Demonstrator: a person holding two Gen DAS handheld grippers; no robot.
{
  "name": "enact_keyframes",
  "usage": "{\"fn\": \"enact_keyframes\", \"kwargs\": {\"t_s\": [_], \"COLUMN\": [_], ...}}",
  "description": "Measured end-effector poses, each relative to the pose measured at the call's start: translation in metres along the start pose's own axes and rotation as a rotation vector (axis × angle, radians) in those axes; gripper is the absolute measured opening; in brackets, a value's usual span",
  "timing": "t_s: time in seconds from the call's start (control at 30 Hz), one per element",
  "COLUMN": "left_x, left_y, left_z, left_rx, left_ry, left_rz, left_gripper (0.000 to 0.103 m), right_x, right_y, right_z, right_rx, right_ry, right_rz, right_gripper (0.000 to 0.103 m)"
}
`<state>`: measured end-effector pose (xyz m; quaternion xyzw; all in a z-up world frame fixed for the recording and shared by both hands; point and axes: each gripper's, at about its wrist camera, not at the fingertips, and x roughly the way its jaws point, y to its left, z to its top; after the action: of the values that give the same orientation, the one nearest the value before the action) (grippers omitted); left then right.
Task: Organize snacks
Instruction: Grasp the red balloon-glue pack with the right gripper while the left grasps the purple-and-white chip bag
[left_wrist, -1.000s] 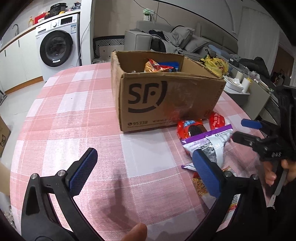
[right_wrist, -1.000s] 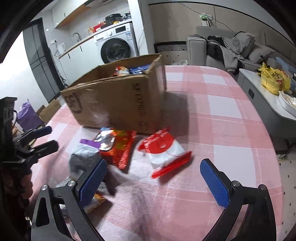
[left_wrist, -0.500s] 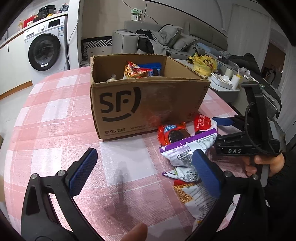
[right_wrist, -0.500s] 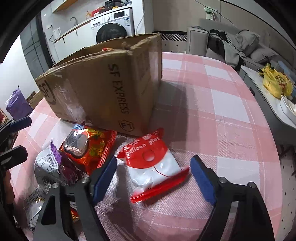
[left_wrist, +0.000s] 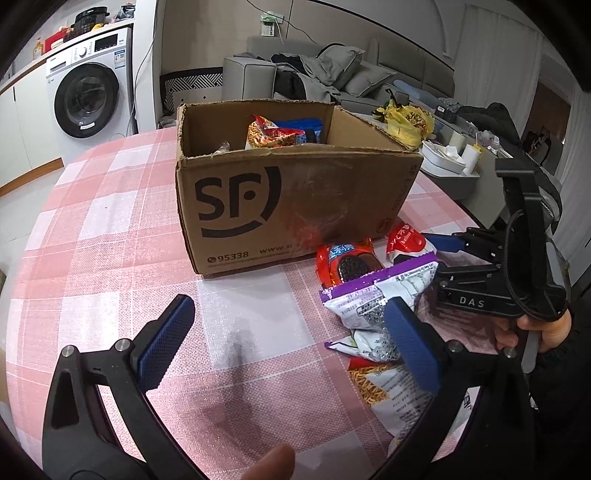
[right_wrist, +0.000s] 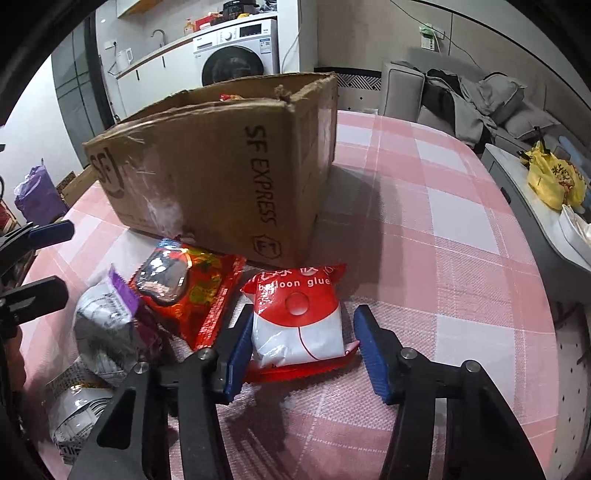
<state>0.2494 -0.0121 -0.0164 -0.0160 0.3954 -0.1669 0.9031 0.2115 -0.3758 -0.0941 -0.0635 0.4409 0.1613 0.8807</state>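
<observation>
A red-and-white "balloon glue" packet (right_wrist: 299, 325) lies flat on the pink checked tablecloth (right_wrist: 424, 236), beside the open SF cardboard box (right_wrist: 221, 177). My right gripper (right_wrist: 304, 317) straddles this packet and its jaws are closing; the blue pads stand at its two sides without visibly squeezing it. A red cookie packet (right_wrist: 184, 288), a purple-and-silver packet (right_wrist: 103, 325) and a noodle snack packet (left_wrist: 388, 391) lie to its left. My left gripper (left_wrist: 288, 310) hangs wide open over bare cloth in front of the box (left_wrist: 295, 206), holding nothing. Several snacks sit inside the box.
The round table's edge (right_wrist: 546, 332) curves close on the right. Beyond it stands a grey side table with a yellow bag (right_wrist: 554, 177). A washing machine (left_wrist: 88, 96) and a sofa with clothes (left_wrist: 325, 70) are farther back.
My right gripper came forward and down over the red-and-white packet, and its jaws narrowed from wide apart to just beside it. My left gripper stayed open and nearly still.
</observation>
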Motion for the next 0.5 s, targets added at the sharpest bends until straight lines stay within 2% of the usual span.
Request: {"fn": "enact_keyframes", "kwargs": {"t_s": [0.27, 0.5], "left_x": [-0.001, 0.001], "left_y": [0.002, -0.013], "left_z": [0.002, 0.001], "left_rx": [0.004, 0.057], "left_ry": [-0.004, 0.009], "left_rz": [-0.002, -0.065], "left_gripper": [0.102, 0.102], "right_x": [-0.019, -0.043], "right_y": [0.002, 0.003], "right_z": [-0.008, -0.019], "right_rx": [0.026, 0.047], "right_ry": [-0.051, -0.107], "right_rz": [0.056, 0.071], "right_gripper": [0.053, 0.053]}}
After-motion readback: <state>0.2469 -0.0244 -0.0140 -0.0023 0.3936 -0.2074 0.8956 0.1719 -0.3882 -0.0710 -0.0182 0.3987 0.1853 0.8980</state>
